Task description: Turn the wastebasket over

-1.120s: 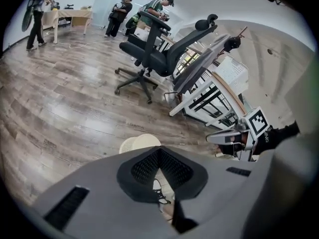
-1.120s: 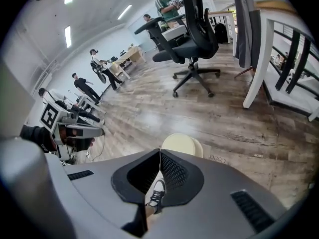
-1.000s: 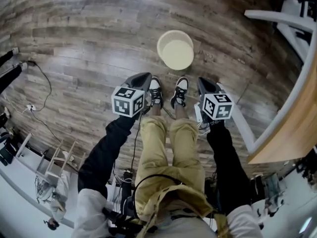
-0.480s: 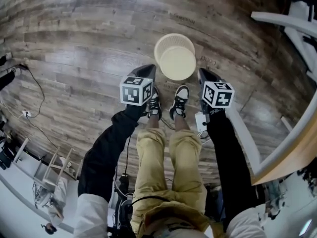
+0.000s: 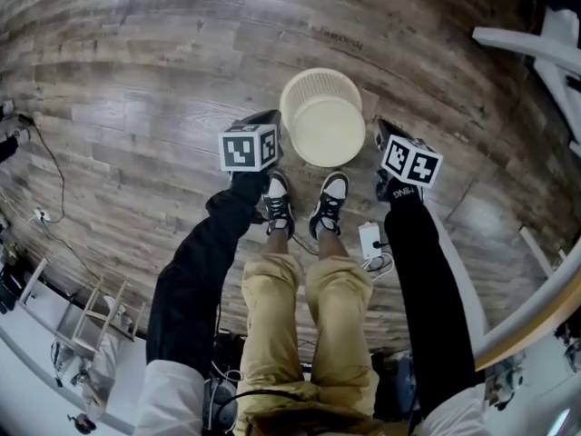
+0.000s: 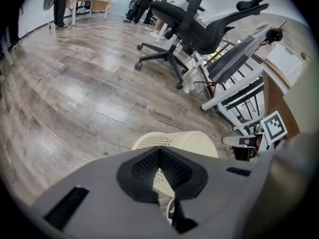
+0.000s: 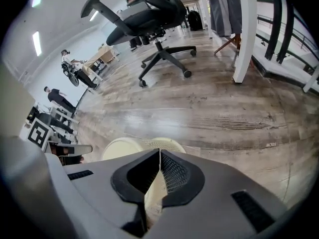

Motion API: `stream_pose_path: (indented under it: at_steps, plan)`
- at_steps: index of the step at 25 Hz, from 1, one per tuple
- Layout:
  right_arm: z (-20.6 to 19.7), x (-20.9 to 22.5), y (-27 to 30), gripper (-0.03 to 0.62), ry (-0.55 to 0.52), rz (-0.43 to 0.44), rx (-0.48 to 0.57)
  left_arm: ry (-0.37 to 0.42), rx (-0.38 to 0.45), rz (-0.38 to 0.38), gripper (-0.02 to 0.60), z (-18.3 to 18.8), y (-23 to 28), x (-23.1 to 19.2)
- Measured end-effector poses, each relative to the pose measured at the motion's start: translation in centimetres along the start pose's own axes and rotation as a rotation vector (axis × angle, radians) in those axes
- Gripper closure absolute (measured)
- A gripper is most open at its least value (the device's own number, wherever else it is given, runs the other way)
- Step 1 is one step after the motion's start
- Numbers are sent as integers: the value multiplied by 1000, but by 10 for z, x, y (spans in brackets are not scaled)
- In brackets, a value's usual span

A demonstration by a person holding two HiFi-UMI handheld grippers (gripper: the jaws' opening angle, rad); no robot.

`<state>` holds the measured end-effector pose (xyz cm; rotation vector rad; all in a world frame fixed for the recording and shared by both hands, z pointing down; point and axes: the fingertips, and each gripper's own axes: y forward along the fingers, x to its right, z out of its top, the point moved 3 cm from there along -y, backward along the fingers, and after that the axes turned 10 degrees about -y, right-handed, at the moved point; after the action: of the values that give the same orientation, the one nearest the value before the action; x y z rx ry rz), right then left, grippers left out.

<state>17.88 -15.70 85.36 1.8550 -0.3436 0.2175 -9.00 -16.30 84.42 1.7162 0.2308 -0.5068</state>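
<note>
A cream wastebasket (image 5: 329, 133) stands on the wood floor just ahead of the person's shoes. A smooth closed disc faces up at me, and mesh wall shows along its far side. My left gripper (image 5: 270, 123) hangs close beside its left flank, jaws shut on nothing. My right gripper (image 5: 382, 129) hangs at the right flank, likewise shut and empty. In the left gripper view the basket (image 6: 187, 141) sits just past the closed jaws (image 6: 159, 151). The right gripper view shows the basket (image 7: 124, 146) beyond its closed jaws (image 7: 159, 153). Whether either gripper touches the basket I cannot tell.
Black office chairs (image 6: 185, 28) stand farther out on the floor. A white frame (image 5: 536, 48) and a wooden desk edge (image 5: 545, 314) close off the right side. A small white box with a cable (image 5: 371, 240) lies by the right shoe. Cables (image 5: 50, 175) trail at the left.
Both grippers have sunk toward the floor and come forward, from beside the shoes to either side of the basket. The head has dropped closer, so the basket looks larger.
</note>
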Motion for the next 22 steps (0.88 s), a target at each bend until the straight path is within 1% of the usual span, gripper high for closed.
stream_pose_path:
  at_steps: [4, 7, 9, 11, 13, 14, 15, 16, 17, 18, 19, 20, 21, 22]
  plan:
    - [-3, 29, 35, 572, 42, -13, -39, -51, -49, 44, 581, -5, 37, -31]
    - [-14, 45, 64, 572, 55, -9, -118, -77, -112, 63, 581, -14, 66, -46]
    - [-24, 46, 81, 572, 66, 15, -173, -88, -167, 59, 581, -23, 84, -49]
    - [-32, 41, 94, 572, 90, 57, -201, -83, -214, 55, 581, -30, 97, -46]
    - [-33, 32, 100, 574, 115, 91, -187, -90, -217, 48, 581, -32, 103, -39]
    - [-30, 25, 100, 576, 129, 124, -166, -108, -202, 18, 581, -30, 105, -33]
    - [-26, 13, 100, 574, 139, 180, -141, -136, -186, -47, 581, -29, 106, -21]
    - [-20, -2, 99, 574, 126, 236, -117, -159, -176, -128, 581, -27, 106, -4]
    - [-15, -17, 99, 574, 71, 255, -100, -148, -170, -180, 583, -26, 106, 14]
    - [-12, -28, 98, 574, -10, 225, -89, -93, -160, -180, 583, -24, 105, 28]
    - [-10, -35, 97, 572, -74, 175, -80, -24, -148, -149, 583, -24, 104, 37]
    - [-12, -36, 95, 574, -94, 130, -71, 19, -143, -119, 583, -24, 104, 40]
    - [-15, -32, 91, 573, -73, 103, -62, 22, -151, -107, 583, -27, 103, 39]
    - [-18, -25, 88, 574, -32, 87, -55, -8, -168, -108, 583, -31, 102, 34]
